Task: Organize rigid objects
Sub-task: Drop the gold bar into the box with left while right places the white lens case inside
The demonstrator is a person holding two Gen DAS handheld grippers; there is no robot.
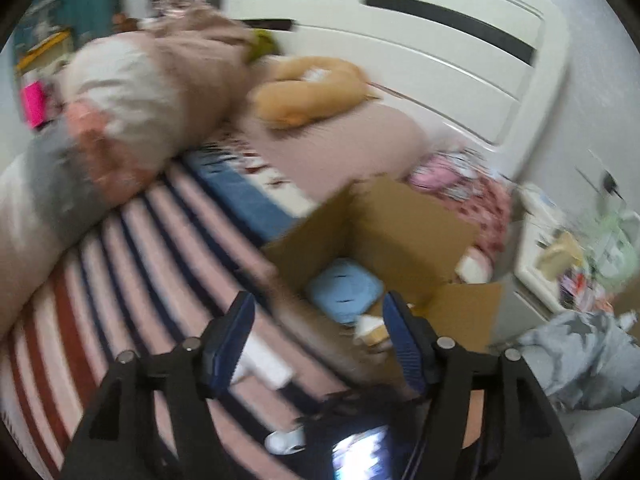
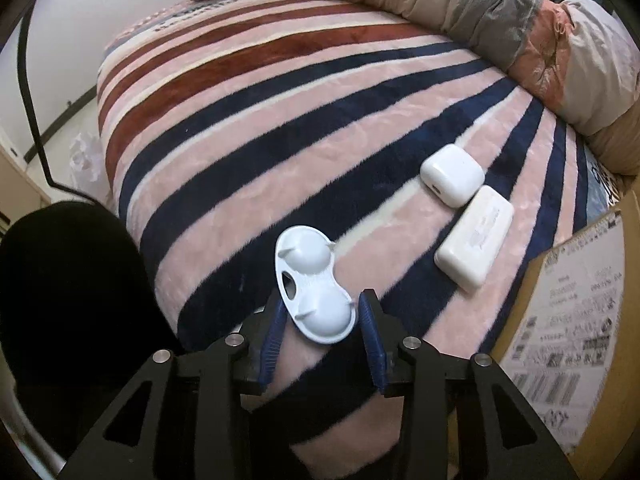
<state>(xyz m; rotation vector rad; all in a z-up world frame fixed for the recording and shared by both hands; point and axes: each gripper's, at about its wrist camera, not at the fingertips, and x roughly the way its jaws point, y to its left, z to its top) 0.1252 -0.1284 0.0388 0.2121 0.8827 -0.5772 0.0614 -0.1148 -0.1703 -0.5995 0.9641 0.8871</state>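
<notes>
In the right wrist view, a white double-cup plastic piece [image 2: 314, 286] lies on the striped blanket [image 2: 248, 128], its near end between the fingers of my right gripper [image 2: 322, 312], which is open around it. A white earbud case [image 2: 452, 180] and a white oblong case [image 2: 474, 238] lie farther right. In the blurred left wrist view, my left gripper [image 1: 318, 320] is open and empty above the edge of an open cardboard box [image 1: 404, 232]. The box holds a light blue case [image 1: 346, 286] and a small white item [image 1: 370, 326].
A rolled duvet [image 2: 500, 20] lies along the far side of the bed. A tan plush toy [image 1: 308, 92] and a pink pillow [image 1: 340, 152] lie by the white headboard [image 1: 420, 44]. The box's labelled side [image 2: 568, 320] stands at right. A cluttered nightstand [image 1: 568, 256] is beside the bed.
</notes>
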